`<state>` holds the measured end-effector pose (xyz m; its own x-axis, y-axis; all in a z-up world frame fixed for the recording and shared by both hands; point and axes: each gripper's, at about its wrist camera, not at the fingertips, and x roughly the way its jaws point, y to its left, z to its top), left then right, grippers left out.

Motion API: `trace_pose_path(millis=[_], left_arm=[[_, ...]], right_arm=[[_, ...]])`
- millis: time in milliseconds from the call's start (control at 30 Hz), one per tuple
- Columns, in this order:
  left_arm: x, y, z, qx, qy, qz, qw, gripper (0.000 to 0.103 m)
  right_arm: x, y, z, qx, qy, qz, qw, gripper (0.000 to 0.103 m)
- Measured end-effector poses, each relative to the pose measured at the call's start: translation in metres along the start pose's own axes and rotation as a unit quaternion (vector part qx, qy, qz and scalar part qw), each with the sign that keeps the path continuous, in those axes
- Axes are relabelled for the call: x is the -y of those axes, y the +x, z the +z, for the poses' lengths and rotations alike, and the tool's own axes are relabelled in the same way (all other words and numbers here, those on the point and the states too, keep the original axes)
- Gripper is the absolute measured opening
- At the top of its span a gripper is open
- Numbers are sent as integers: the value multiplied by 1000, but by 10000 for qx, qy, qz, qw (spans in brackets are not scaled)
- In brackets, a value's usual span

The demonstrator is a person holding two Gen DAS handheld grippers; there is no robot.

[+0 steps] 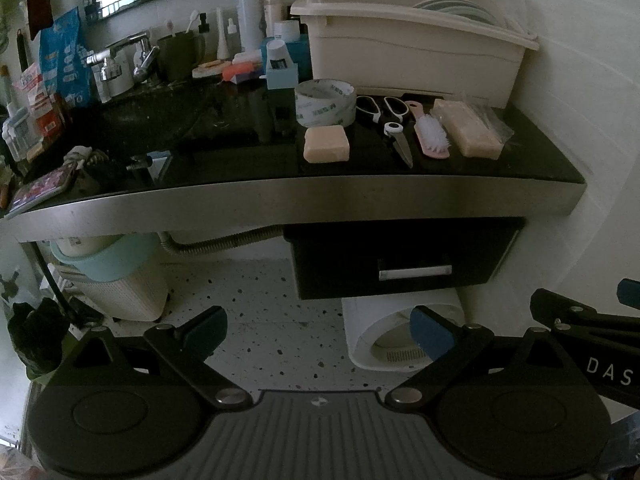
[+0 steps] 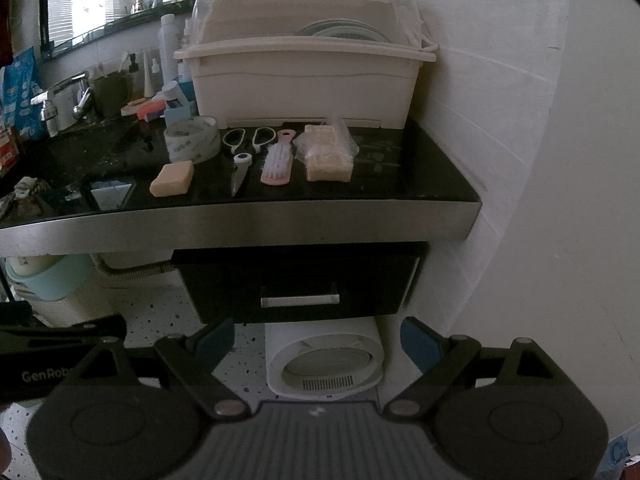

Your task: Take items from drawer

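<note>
Both grippers, left gripper (image 1: 320, 332) and right gripper (image 2: 318, 340), are hovering wide open and empty, below the closed drawer (image 2: 298, 284), with open floor (image 1: 256, 312) beneath the drawer.

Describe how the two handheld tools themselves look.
Both match: the left tool and right tool have black linkage arms with silver pivot bolts, blue finger pads, round black discs either side, and a ribbed grey centre plate. White lettering marks their sides. No cables or sleeves show.
</note>
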<state>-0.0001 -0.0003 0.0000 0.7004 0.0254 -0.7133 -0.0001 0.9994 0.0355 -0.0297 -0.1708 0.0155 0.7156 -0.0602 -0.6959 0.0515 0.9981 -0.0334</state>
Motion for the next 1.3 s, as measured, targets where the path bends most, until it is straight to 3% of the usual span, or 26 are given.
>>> trace_pose_path(millis=[1300], left_arm=[[-2,1,-2,-8,-32,16,10000,98]], right_arm=[[-2,-1,-1,-11,8,107,9999,90]])
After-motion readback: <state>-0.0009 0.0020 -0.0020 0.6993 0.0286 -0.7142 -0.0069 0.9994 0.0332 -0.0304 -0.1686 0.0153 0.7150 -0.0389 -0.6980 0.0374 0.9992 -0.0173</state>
